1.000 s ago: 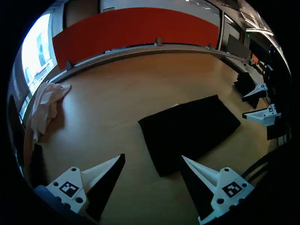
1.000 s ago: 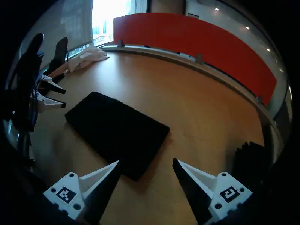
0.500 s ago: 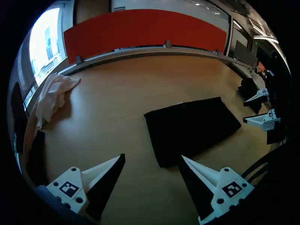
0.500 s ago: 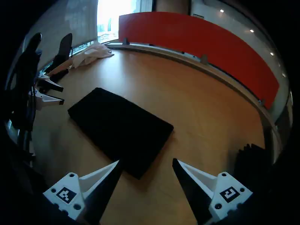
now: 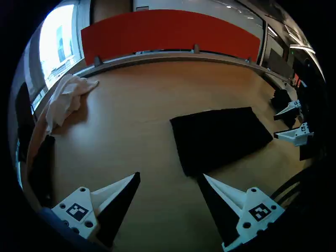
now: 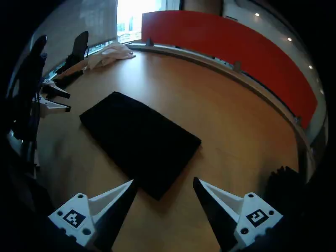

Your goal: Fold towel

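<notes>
the broad honey-coloured wooden tabletop [image 5: 138,96] runs out to the long red partition panel [image 5: 168,29] at its far edge. the black towel [image 5: 220,136], a flat folded rectangle, lies mid-table just beyond my fingertips, with nothing touching it. over the last second it has drifted right in the left gripper view while the crumpled pale cloth [image 5: 67,98] at far left has come nearer, so i judge this fold done and that cloth next. my left gripper [image 5: 168,175] and right gripper [image 6: 164,180] both hang spread wide, holding nothing.
</notes>
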The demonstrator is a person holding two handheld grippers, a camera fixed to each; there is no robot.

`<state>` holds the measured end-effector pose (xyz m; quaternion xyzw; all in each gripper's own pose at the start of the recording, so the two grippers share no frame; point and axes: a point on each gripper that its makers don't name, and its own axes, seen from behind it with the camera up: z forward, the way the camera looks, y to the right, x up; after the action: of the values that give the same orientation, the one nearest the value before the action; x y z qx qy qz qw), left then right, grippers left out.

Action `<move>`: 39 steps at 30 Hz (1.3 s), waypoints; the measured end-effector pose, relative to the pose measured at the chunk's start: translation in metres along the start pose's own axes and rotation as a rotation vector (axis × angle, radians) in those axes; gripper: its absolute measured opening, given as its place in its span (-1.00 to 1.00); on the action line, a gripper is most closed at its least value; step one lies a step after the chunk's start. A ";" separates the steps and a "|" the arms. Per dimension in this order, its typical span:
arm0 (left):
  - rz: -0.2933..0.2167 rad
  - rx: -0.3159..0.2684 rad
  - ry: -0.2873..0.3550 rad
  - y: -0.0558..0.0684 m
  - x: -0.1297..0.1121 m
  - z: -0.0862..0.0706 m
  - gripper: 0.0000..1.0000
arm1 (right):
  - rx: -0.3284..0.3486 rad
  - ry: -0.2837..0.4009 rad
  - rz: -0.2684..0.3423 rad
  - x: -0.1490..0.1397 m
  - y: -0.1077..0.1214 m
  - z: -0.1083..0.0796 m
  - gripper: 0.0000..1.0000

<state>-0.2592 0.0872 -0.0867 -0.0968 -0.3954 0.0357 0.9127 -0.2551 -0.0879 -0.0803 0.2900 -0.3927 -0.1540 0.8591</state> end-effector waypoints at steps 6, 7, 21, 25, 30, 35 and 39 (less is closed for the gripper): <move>-0.009 0.015 0.005 -0.006 -0.008 -0.006 1.00 | 0.015 -0.013 -0.017 -0.002 -0.002 0.002 1.00; -0.010 0.018 0.005 -0.007 -0.009 -0.006 1.00 | 0.017 -0.015 -0.020 -0.003 -0.003 0.003 1.00; -0.031 0.049 -0.004 -0.023 -0.026 -0.019 1.00 | 0.056 -0.075 -0.046 -0.019 -0.008 0.007 0.65; -0.038 0.058 -0.007 -0.028 -0.031 -0.022 1.00 | 0.068 -0.102 -0.045 -0.027 -0.010 0.009 0.42; -0.045 0.064 -0.009 -0.031 -0.035 -0.024 1.00 | 0.078 -0.119 -0.054 -0.033 -0.012 0.011 0.30; -0.048 0.066 -0.010 -0.033 -0.038 -0.026 1.00 | 0.083 -0.130 -0.062 -0.035 -0.013 0.013 0.02; -0.049 0.071 -0.012 -0.036 -0.040 -0.028 1.00 | 0.092 -0.131 -0.055 -0.036 -0.012 0.015 -0.22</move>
<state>-0.2666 0.0420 -0.1272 -0.0546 -0.4014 0.0279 0.9138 -0.2898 -0.0855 -0.1012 0.3289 -0.4467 -0.1779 0.8128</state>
